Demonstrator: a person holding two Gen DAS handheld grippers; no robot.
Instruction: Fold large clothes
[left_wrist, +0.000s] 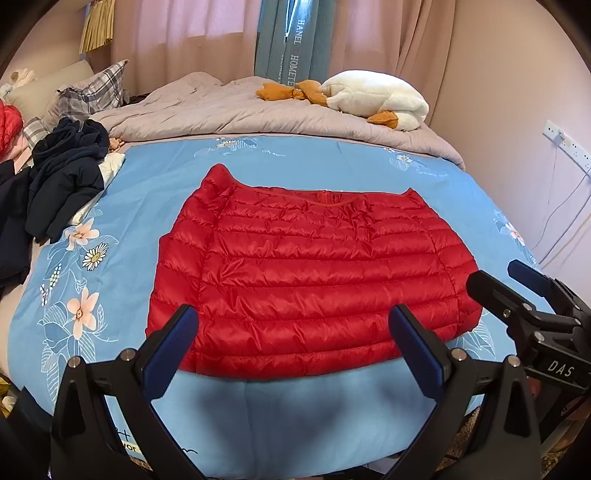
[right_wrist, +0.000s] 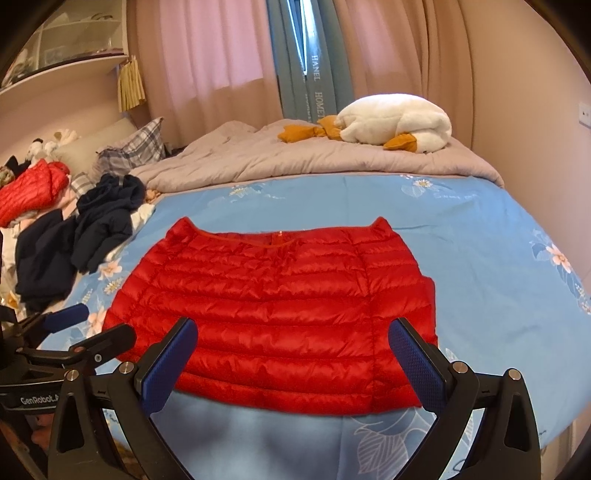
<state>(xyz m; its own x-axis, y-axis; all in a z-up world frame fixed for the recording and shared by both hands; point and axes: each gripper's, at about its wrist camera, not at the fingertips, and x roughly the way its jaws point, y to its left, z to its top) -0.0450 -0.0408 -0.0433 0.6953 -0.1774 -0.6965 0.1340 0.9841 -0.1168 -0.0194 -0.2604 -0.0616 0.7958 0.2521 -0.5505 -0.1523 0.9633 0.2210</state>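
Observation:
A red quilted down jacket (left_wrist: 306, 273) lies flat on the blue floral bedsheet (left_wrist: 155, 177), sleeves folded in, collar toward the far side. It also shows in the right wrist view (right_wrist: 273, 314). My left gripper (left_wrist: 293, 325) is open and empty, held above the jacket's near hem. My right gripper (right_wrist: 293, 338) is open and empty too, above the near hem further right. The right gripper also shows at the right edge of the left wrist view (left_wrist: 517, 280), and the left gripper shows at the left edge of the right wrist view (right_wrist: 85, 328).
A pile of dark navy clothes (left_wrist: 62, 184) lies left of the jacket. Another red garment (right_wrist: 33, 188) sits at the far left. A grey duvet (left_wrist: 258, 110) with a white plush goose (left_wrist: 373, 98) lies at the bed's far end. The wall (left_wrist: 517, 110) stands at right.

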